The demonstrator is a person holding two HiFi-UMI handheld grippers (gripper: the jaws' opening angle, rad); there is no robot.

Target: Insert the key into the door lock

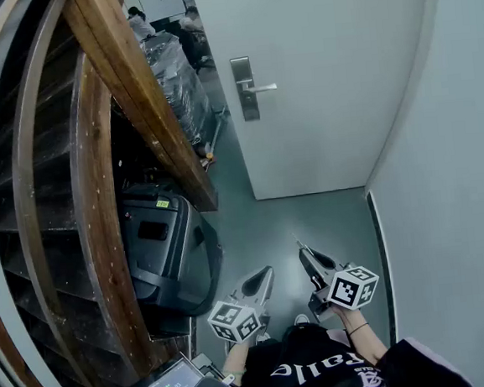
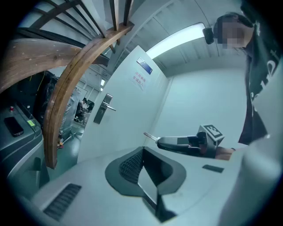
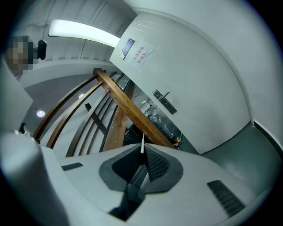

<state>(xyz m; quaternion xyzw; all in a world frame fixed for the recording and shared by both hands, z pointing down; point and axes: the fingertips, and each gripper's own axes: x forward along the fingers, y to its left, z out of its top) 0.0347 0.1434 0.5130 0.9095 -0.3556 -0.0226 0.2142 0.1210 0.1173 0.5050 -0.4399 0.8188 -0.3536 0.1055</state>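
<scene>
The white door (image 1: 326,97) stands ahead, with its metal lock plate and lever handle (image 1: 245,87) far from both grippers. The same lock plate (image 2: 101,109) shows at the left of the left gripper view, and the lock plate (image 3: 163,100) is also small in the right gripper view. My right gripper (image 1: 303,250) is shut on a thin silver key (image 3: 142,143) whose blade sticks out past the jaw tips, pointing toward the door. The key (image 2: 149,136) is also seen from the side. My left gripper (image 1: 267,272) hangs beside the right one, shut and holding nothing.
A curved wooden stair rail (image 1: 145,96) and steps fill the left side. A black wheeled case (image 1: 167,245) stands under it, with a plastic-wrapped pallet (image 1: 172,68) beyond. A pale wall (image 1: 459,169) closes the right. The green-grey floor (image 1: 311,216) runs to the door.
</scene>
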